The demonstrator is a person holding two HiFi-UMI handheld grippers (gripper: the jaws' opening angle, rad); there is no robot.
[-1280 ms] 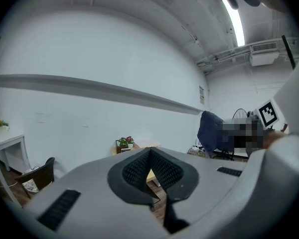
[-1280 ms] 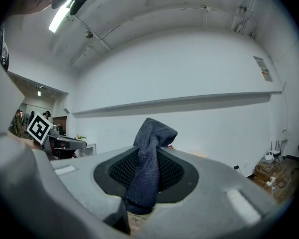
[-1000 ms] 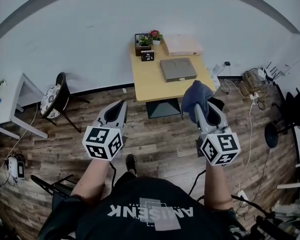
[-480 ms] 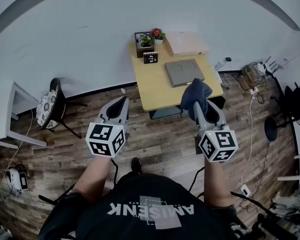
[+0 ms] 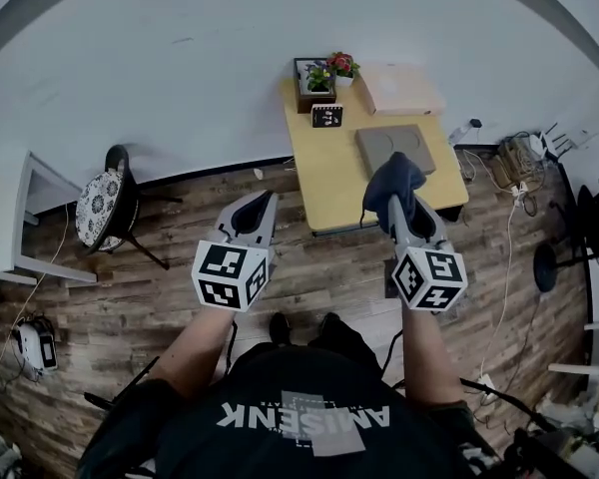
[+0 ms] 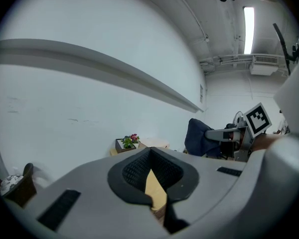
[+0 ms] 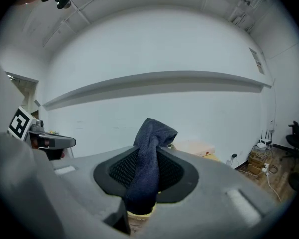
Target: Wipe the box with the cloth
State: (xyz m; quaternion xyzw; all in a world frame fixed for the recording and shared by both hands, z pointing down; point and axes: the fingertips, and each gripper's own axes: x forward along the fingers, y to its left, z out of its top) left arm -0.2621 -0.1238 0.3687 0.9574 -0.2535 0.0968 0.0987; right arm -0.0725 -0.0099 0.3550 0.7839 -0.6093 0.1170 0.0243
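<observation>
Two claws, one per hand, both forearms stretched forward and roughly parallel above wood flooring [image 5: 309, 277].

Left claw [image 5: 260, 208]: jaws drawn together, nothing held. A thin wedge of light wooden tabletop [image 5: 329, 168] shows past them.

Right claw [image 5: 401, 213]: jaws clamped on dark blue cloth [image 5: 391, 180]. The cloth's long axis runs along the jaws, its bunched end poking beyond the tips and its tail drooping beneath.

Flat grey box [image 5: 397, 148]: lying flat on the tabletop just ahead of the right claw, its near edge overlapped by the cloth. It sits ahead and to the right of the left claw.
</observation>
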